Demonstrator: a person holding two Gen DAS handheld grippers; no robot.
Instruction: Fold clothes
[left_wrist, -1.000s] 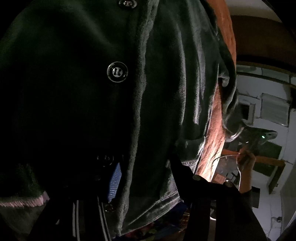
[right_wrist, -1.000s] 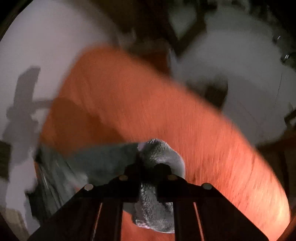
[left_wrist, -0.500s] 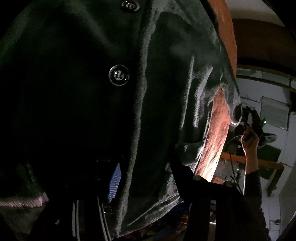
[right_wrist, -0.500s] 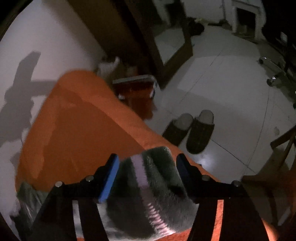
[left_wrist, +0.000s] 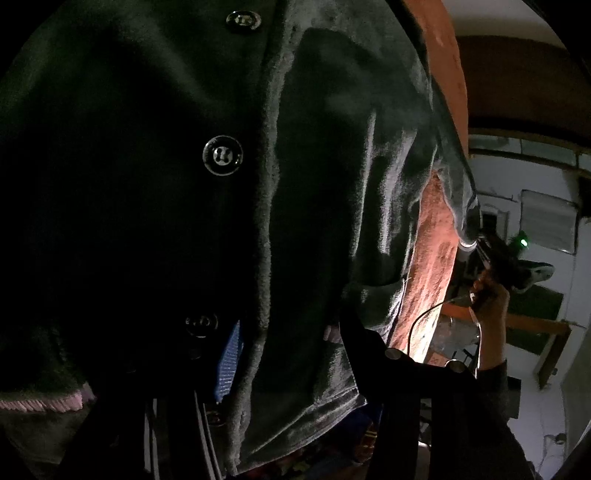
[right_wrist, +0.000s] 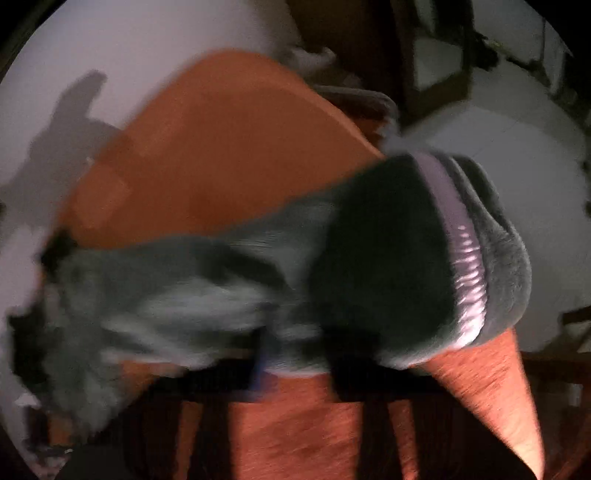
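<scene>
Fuzzy dark-green cardigan (left_wrist: 332, 184), glossy round buttons (left_wrist: 222, 155).

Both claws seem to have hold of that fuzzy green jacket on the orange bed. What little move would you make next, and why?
Probably carry the right gripper and its sleeve cuff across onto the jacket's buttoned front. Its jaws have just been closing on the sleeve, which stretches out over the orange cover, while the left gripper pins the hem; folding the sleeve inward looks like the natural step.
</scene>
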